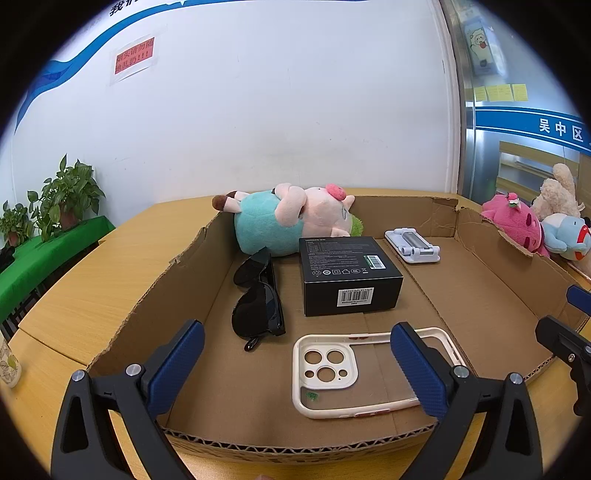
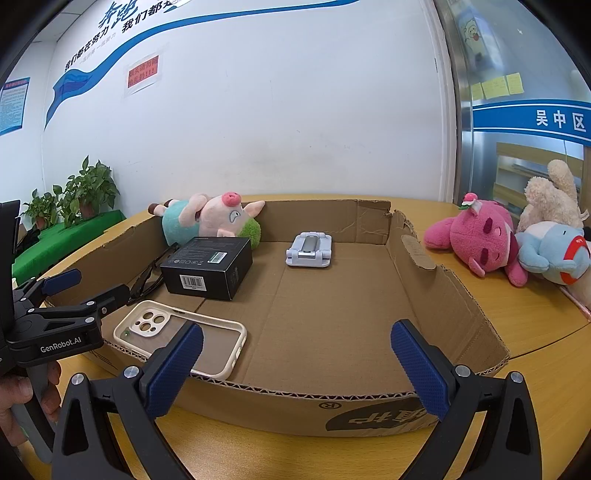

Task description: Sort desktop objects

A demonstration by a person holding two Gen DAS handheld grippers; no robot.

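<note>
Left gripper (image 1: 297,365) fingers apart, empty, over the phone case (image 1: 332,369) lying flat in the cardboard tray (image 2: 332,402). Right gripper (image 2: 297,365) also spread, empty; plush toys (image 2: 517,240) at 2 o'clock outside the tray look unsorted.

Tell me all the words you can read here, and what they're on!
"GenRobot.AI": side of the left gripper.
"吴中区": blue band on the glass door.
"我们都": blue lettering on the wall, cut off by the frame.
Red wall notice: too blurred.
Black box: barcodes and small print, too small.
Cardboard tray: printing upside down, unreadable.
</note>
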